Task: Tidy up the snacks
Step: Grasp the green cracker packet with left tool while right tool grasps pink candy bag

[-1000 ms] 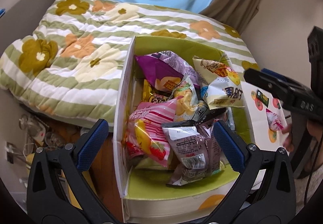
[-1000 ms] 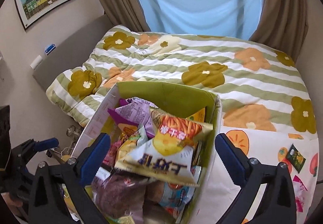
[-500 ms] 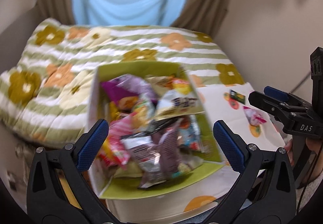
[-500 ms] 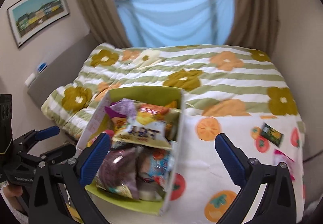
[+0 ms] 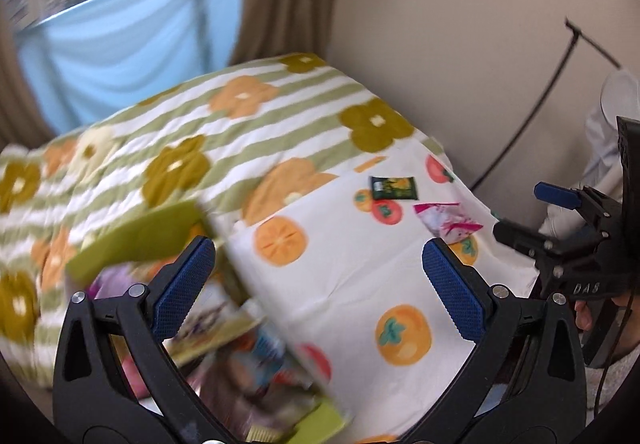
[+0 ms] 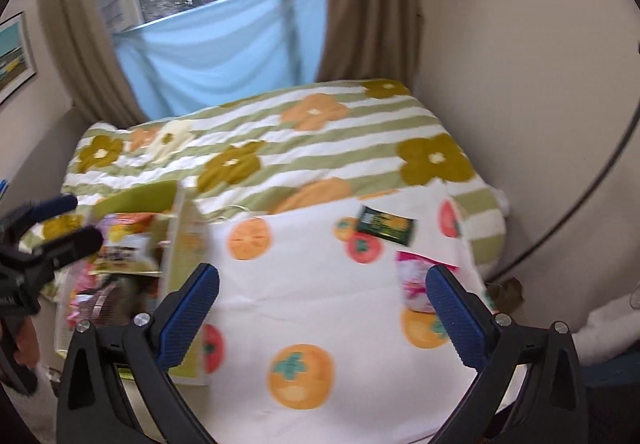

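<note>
A green box [image 5: 136,240] full of snack packets sits at the lower left, blurred; it also shows in the right wrist view [image 6: 136,196]. A dark green packet [image 5: 394,188] and a pink packet [image 5: 446,222] lie on the white fruit-print cloth [image 5: 340,264]. They show in the right wrist view too: the dark green packet [image 6: 386,230] and the pink packet [image 6: 414,280]. My left gripper [image 5: 318,284] is open and empty over the cloth. My right gripper [image 6: 322,308] is open and empty, its right finger just in front of the pink packet.
A striped flower quilt [image 6: 280,148] covers the bed behind the cloth. A beige wall [image 5: 460,24] is at the right, with a black cable [image 5: 532,112]. Curtains [image 6: 360,4] and a window are at the back.
Both views have swung right, away from the snack box toward the two loose packets on the cloth. Both grippers stayed open and empty.
</note>
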Available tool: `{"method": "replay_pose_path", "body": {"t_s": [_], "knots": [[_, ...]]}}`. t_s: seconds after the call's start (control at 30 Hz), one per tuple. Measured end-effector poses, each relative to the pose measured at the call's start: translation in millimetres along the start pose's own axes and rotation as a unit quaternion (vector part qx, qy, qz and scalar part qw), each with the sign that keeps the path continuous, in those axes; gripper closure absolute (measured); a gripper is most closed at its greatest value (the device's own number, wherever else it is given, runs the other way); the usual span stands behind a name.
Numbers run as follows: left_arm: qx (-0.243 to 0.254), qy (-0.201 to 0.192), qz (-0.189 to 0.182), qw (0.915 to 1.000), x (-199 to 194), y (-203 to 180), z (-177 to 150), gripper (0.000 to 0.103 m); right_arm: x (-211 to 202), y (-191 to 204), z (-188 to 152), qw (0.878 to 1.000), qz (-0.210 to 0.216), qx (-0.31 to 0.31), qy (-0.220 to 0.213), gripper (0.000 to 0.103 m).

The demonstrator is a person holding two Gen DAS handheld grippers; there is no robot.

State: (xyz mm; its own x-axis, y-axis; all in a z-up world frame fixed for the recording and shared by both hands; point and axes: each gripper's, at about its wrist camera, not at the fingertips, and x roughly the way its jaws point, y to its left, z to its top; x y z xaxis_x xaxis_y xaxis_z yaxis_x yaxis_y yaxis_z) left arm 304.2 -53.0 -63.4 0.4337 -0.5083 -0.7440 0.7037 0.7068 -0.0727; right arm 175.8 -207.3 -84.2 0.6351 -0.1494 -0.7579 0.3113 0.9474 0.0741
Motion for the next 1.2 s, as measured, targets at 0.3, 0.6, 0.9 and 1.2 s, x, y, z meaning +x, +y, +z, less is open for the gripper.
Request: {"method": "replay_pose_path", "body": {"t_s": [0.3,0.6,0.9,1.2], "knots": [[0.154,0.085,-0.055,0.9828,135.2,-88.2,65.9,0.001,52.5,-70.5,-8.3,0.999,-0.02,0.039,0.032,0.0],[0.346,0.163,-0.093,0.9193,263.9,-142.5,65.2,0.001,103.6,-102.8,-36.5,0.995,-0.044,0.074,0.045,0.0],[0.497,0.194,-0.113,0.8384,341.9,-169.9,53.6,0.012,142.5,-114.7,-62.7,0.991,-0.043,0.109,0.068,0.0],[0.532,0.218,-0.137,0.8068,375.5,-180.6,46.3,0.026,162.6,-119.6,-68.4,0.988,-0.056,0.119,0.085,0.0]]}}
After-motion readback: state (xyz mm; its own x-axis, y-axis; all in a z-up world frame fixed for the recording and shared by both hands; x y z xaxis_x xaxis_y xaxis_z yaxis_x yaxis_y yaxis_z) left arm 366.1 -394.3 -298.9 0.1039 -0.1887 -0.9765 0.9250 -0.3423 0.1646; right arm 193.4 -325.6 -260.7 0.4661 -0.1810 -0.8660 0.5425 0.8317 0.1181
